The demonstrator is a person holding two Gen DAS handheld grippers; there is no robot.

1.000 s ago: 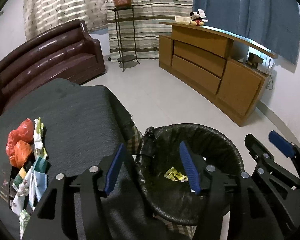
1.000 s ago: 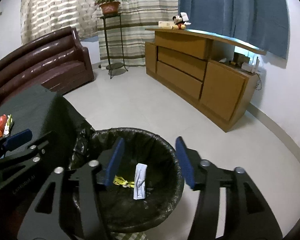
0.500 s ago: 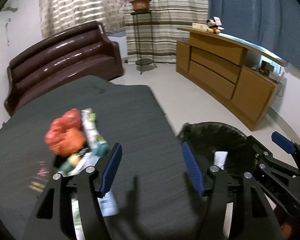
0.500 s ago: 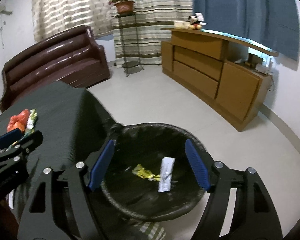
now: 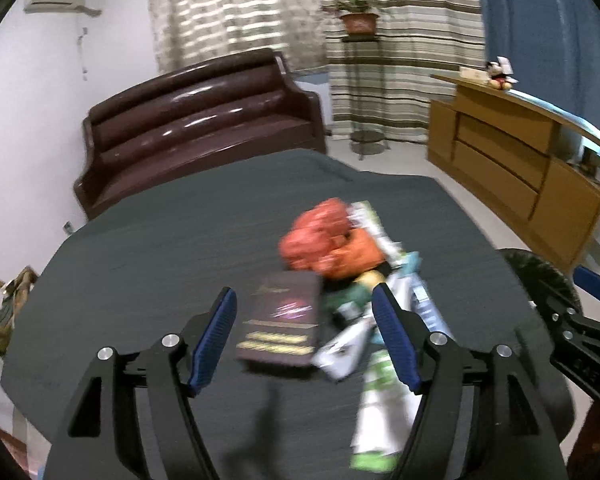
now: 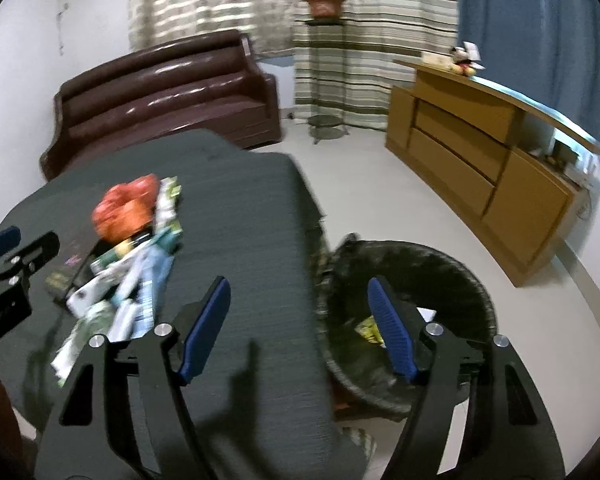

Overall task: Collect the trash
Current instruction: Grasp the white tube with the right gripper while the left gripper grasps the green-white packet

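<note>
We are holding our left gripper (image 5: 306,336) wide open and empty above the dark table (image 5: 172,240), and the trash pile (image 5: 352,280) is lying straight ahead of it, spilling toward its right finger. Our right gripper (image 6: 302,326) is also gaping with nothing in it, straddling the table edge, with the pile off to its left and the black-lined bin (image 6: 452,272) under its right finger. So we are judging the left hand as nearer the pile. The pile is running lengthwise toward us: a crumpled red-orange bag (image 5: 324,236) at the far end, a dark booklet (image 5: 282,320) beside it, and white and green wrappers (image 5: 380,392) trailing nearest, blurred in both views.
</note>
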